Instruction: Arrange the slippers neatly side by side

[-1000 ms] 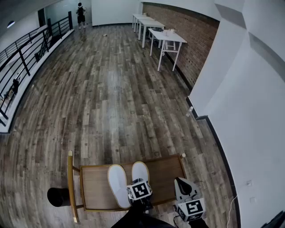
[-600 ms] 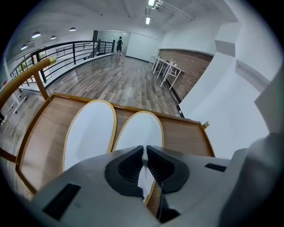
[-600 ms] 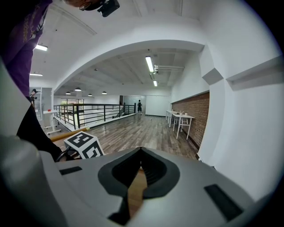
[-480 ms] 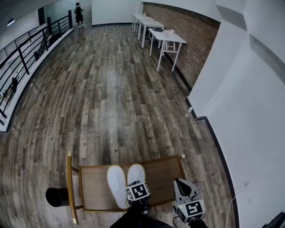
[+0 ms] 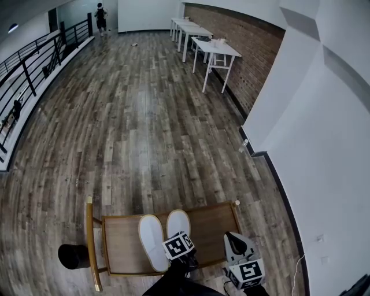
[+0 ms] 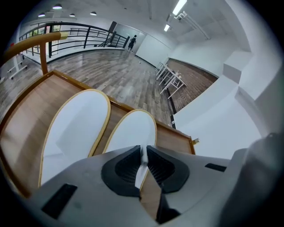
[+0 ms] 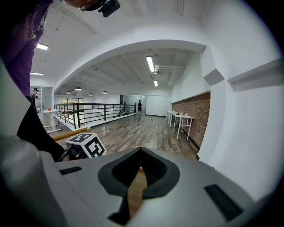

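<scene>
Two white slippers with tan edging lie side by side, toes pointing away, on a small wooden table (image 5: 215, 224). The left slipper (image 5: 151, 243) (image 6: 73, 128) lies free. My left gripper (image 5: 177, 238) (image 6: 143, 158) is shut on the thin heel edge of the right slipper (image 5: 178, 222) (image 6: 131, 132). My right gripper (image 5: 234, 239) (image 7: 140, 166) hovers over the table's right end, shut with nothing between its pads. In the right gripper view the left gripper's marker cube (image 7: 86, 144) shows at the left.
A curved wooden rail (image 5: 91, 243) borders the table's left side, and a black round object (image 5: 73, 255) stands on the floor beside it. A white wall (image 5: 324, 173) rises close on the right. White tables (image 5: 217, 49) and a person (image 5: 101, 14) are far off.
The right slipper has swung slightly left, so it now lies parallel and closer to the left slipper. The left gripper has rolled a little with it. The right gripper has stayed put.
</scene>
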